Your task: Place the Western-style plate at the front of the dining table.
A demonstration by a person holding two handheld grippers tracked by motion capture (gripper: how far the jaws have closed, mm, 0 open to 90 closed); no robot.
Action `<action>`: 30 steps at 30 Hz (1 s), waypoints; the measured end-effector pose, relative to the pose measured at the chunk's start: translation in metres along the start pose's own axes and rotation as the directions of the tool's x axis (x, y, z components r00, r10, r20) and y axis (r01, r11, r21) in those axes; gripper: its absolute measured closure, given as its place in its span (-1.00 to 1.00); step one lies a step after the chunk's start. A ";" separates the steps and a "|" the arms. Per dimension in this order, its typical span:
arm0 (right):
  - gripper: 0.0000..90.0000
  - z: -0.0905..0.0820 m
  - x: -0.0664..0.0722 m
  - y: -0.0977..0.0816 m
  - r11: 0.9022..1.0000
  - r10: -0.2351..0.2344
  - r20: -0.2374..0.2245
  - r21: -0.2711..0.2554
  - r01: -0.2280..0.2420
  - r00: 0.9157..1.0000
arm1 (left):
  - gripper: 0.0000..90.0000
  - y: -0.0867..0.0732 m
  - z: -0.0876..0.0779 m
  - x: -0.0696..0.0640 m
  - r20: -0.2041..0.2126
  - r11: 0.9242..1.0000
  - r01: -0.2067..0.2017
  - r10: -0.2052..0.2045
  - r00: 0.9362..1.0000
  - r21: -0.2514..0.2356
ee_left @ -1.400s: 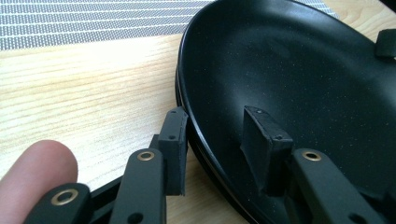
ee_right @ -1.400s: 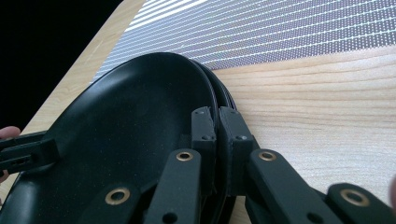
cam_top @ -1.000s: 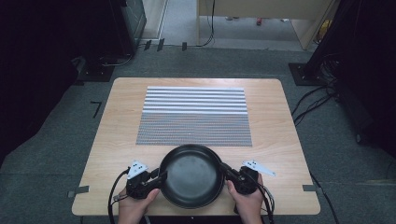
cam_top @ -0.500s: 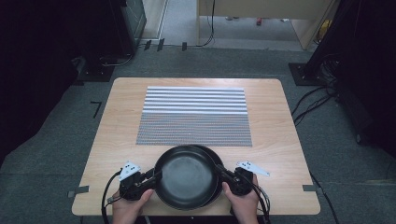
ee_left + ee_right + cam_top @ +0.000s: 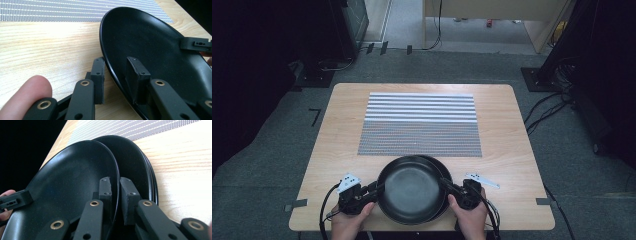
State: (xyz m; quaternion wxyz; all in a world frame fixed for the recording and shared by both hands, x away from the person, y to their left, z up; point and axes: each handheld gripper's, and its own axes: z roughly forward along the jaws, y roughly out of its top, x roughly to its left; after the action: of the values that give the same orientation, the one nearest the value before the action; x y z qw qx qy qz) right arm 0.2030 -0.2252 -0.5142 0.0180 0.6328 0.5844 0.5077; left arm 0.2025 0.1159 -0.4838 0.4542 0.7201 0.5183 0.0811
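Observation:
A black plate (image 5: 412, 187) (image 5: 150, 40) (image 5: 75, 175) lies tilted on top of a stack of black plates (image 5: 443, 172) (image 5: 135, 162) at the table's near edge. It sits slightly left of the stack. My left gripper (image 5: 376, 189) (image 5: 116, 72) is shut on its left rim, one pad inside the plate and one outside. My right gripper (image 5: 446, 184) (image 5: 116, 191) straddles the right rim. Its jaws have just been opening a little, with the rim still between the pads. A hand holds each gripper from the near side.
A grey and white striped placemat (image 5: 419, 125) covers the middle of the wooden table (image 5: 512, 150). Bare wood lies on both sides of the plates. Cables trail from both grippers over the near edge. Dark equipment and cables stand on the carpet around the table.
The top plate and both grippers have shifted slightly to the left, so a sliver of the lower plates shows at its right.

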 end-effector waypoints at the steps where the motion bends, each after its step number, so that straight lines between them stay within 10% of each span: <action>1: 0.79 0.000 0.000 0.000 1.000 0.000 0.000 0.000 0.000 1.000 | 0.53 0.000 0.000 0.000 0.001 1.000 -0.001 0.001 1.000 -0.001; 14: 0.89 0.002 -0.007 0.003 0.985 0.172 -0.047 0.010 -0.171 0.984 | 0.45 -0.003 0.003 0.000 0.031 0.999 0.031 -0.032 0.999 0.014; 30: 0.91 0.001 -0.009 0.008 0.980 0.196 -0.055 -0.010 -0.197 0.979 | 0.51 -0.004 0.004 0.004 0.072 0.996 0.087 -0.089 0.993 0.035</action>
State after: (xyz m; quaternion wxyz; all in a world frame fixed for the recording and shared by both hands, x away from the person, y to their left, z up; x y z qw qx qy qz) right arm 0.2112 -0.2341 -0.5149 -0.0431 0.6732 0.5155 0.5284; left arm 0.2038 0.1170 -0.4900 0.4644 0.7063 0.5336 0.0261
